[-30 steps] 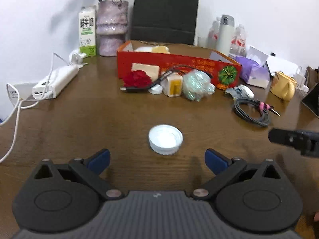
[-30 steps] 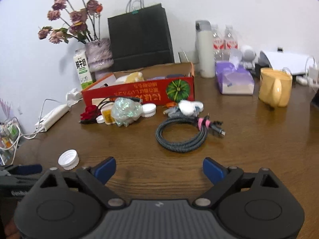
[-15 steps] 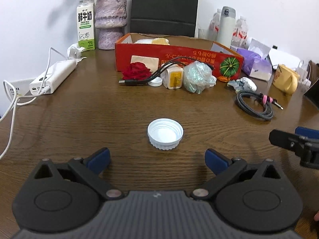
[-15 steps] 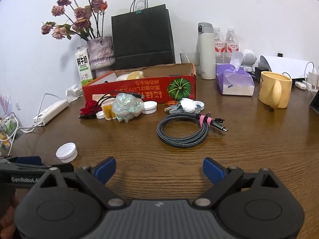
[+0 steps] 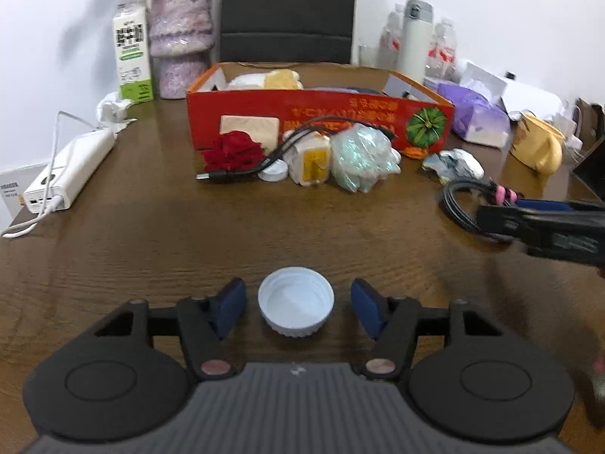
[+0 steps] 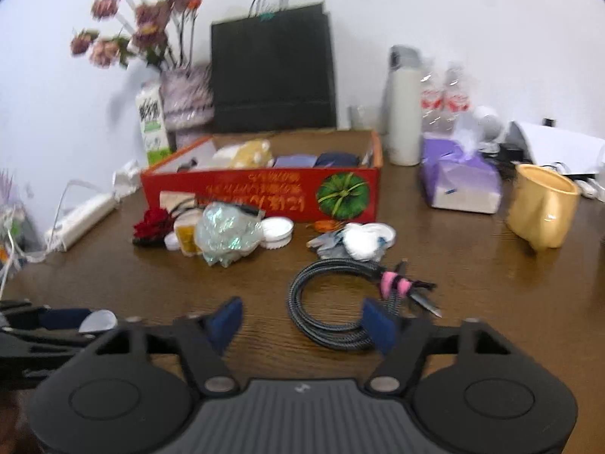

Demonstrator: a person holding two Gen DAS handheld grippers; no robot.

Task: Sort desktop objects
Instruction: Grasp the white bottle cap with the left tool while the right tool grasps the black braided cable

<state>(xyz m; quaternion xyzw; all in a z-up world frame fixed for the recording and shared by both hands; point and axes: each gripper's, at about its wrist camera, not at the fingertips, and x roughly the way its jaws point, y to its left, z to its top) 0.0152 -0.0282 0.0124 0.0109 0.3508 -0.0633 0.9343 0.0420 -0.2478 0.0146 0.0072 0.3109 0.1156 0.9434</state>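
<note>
Bottle cap (image 5: 296, 304) — white, lying open side up on the brown wooden table (image 5: 151, 234) — sits between the blue pads of the left gripper (image 5: 297, 304), whose jaws have just been closing; a thin gap shows on each side, so the pads are not yet pressing on it. Off to the right lies the coiled black cable (image 6: 332, 302) with its pink tie, and the right gripper (image 6: 302, 321) is at it: its jaws have also just been closing, the right pad overlaps the coil's near-right edge while the left pad stands clear over bare wood, and whether any pad touches the cable I cannot tell. Farther back, a crumpled clear wrapper (image 5: 363, 160), a small yellow-labelled packet (image 5: 310, 162), a red fabric rose (image 5: 232, 151) and a second black cable lie just in front of the red cardboard box (image 5: 321, 121), which holds several items. Beside the box's right end sits a purple tissue pack (image 6: 459, 181), then a yellow mug (image 6: 540, 204); a white power strip (image 5: 70, 174) lies at the table's left edge, with a milk carton (image 5: 132, 53) and vase (image 5: 179, 38) behind.
</note>
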